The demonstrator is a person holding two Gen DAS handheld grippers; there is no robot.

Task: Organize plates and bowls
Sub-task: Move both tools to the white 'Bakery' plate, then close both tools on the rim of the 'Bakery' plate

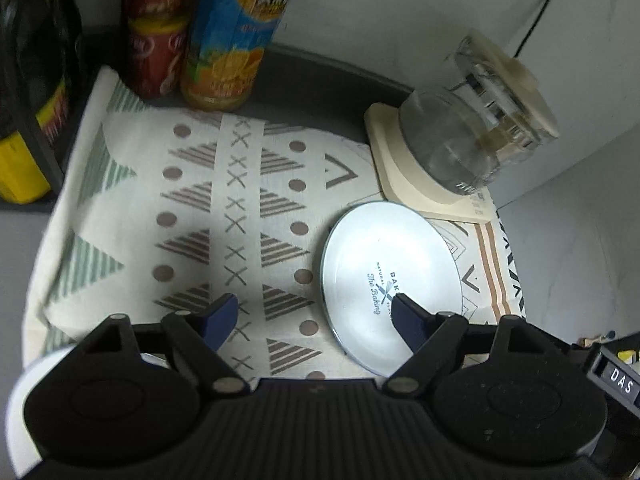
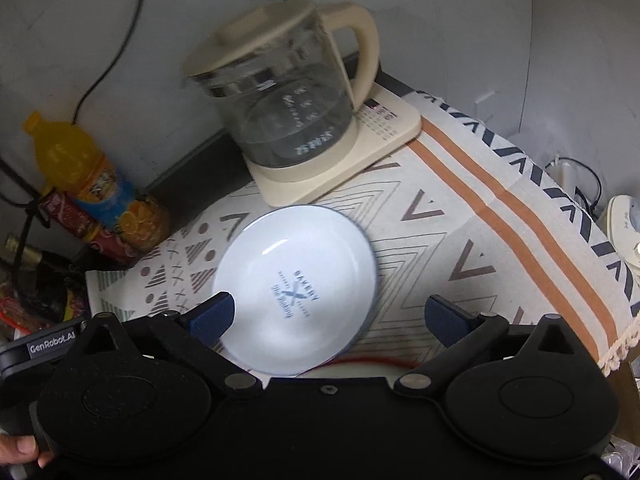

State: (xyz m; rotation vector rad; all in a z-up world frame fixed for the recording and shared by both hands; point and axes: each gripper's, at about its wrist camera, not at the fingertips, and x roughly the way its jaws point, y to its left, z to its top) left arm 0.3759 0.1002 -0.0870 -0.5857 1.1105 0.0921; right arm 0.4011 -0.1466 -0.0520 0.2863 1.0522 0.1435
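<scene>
A white plate (image 1: 390, 276) with a blue bakery print lies flat on the patterned cloth (image 1: 240, 208), in front of the kettle base. My left gripper (image 1: 316, 316) hovers open above the plate's left rim, with one fingertip (image 1: 408, 318) over the plate and the other over the cloth. In the right wrist view the same plate (image 2: 296, 280) lies below my right gripper (image 2: 328, 318), which is open. Its left fingertip (image 2: 212, 316) overlaps the plate's edge and its right one stands clear over the cloth. A blurred red rim (image 2: 360, 361) shows just beneath the plate's near edge.
A glass kettle (image 2: 288, 92) on a cream base (image 2: 332, 164) stands at the back by the wall. An orange juice bottle (image 2: 92, 184) and red cans (image 1: 156, 52) crowd the back left corner. The cloth's fringed edge (image 2: 616, 344) drops off at the right. A hand (image 2: 16, 450) shows at the lower left.
</scene>
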